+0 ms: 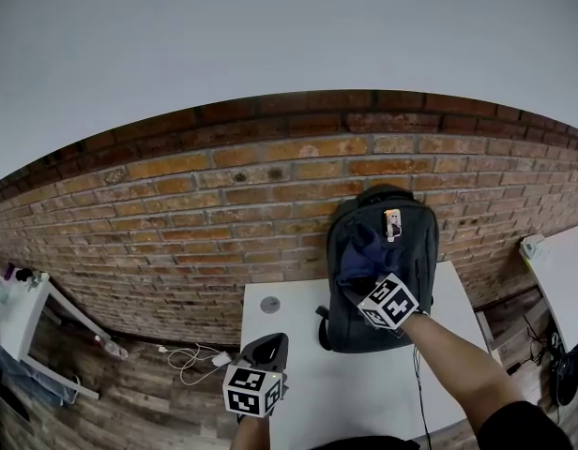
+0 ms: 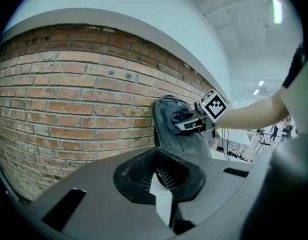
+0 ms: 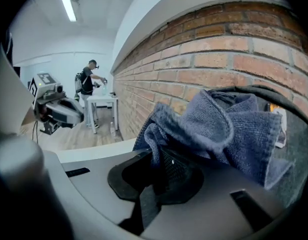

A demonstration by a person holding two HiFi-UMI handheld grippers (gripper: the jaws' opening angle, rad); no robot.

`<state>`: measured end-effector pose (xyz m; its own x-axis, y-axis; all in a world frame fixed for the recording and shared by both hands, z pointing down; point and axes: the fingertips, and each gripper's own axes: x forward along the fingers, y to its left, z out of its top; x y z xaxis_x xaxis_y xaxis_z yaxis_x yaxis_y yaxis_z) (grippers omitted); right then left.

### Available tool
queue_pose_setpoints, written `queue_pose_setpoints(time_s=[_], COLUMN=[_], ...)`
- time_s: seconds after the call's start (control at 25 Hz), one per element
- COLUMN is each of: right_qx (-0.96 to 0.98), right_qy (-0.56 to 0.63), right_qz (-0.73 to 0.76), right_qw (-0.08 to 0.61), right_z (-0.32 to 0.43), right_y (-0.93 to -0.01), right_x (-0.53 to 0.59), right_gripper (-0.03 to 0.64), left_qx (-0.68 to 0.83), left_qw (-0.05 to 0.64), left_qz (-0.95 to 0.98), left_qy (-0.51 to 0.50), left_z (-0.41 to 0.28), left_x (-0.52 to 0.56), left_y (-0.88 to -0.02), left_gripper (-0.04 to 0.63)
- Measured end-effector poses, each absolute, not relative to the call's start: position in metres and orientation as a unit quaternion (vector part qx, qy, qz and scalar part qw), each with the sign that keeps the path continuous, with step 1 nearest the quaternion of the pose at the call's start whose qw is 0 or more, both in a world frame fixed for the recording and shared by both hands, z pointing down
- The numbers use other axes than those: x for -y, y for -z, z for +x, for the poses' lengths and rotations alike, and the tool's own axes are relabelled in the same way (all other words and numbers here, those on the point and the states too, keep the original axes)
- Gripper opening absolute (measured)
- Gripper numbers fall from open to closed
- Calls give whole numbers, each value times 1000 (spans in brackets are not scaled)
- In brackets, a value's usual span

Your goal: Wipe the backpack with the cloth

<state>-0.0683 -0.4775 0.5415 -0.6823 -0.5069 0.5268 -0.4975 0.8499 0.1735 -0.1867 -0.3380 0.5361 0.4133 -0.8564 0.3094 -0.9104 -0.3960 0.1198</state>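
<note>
Where the one brick wall (image 1: 223, 204) fills the middle of the head view, one white table (image 1: 298, 382) stands against it at the lower centre. One dark backpack (image 1: 402, 317) stands upright at the back right of this table and leans on the bricks. One blue-grey cloth (image 1: 362, 259) lies bunched against the upper front of the backpack, right of centre in the frame. There are two grippers. The right gripper (image 1: 357, 287) has its jaws closed on the cloth and presses it to the backpack; in its own view the cloth (image 3: 219, 129) folds over the jaws. The left gripper (image 1: 267, 348), at the bottom centre over the table's left edge, has its jaws together with nothing between them. One small grey disc (image 1: 270, 304) lies on the table, left of the backpack.
</note>
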Motion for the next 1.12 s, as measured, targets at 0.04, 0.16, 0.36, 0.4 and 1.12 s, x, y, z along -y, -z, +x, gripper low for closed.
queue_pose_setpoints(time_s=[0.04, 0.16, 0.36, 0.4, 1.12], right_qx=[917, 916, 918, 918, 900], right_qy=[9, 8, -25, -29, -92], right_qz=[269, 262, 252, 247, 218], right_qw=[296, 304, 304, 307, 367], right_z=[-68, -66, -61, -60, -83], right_y=[-548, -566, -592, -599, -700], right_x=[469, 447, 413, 407, 342], right_gripper=[31, 30, 30, 30, 29], left_qx=[532, 529, 523, 522, 529], left_qw=[136, 137, 139, 139, 153], left_qz=[830, 831, 834, 835, 828], left_qy=[-100, -101, -104, -105, -109], left_z=[-187, -186, -182, -181, -193], left_x=[338, 338, 337, 337, 338], left_y=[-536, -537, -540, -540, -553], left_gripper=[-12, -12, -12, -12, -12])
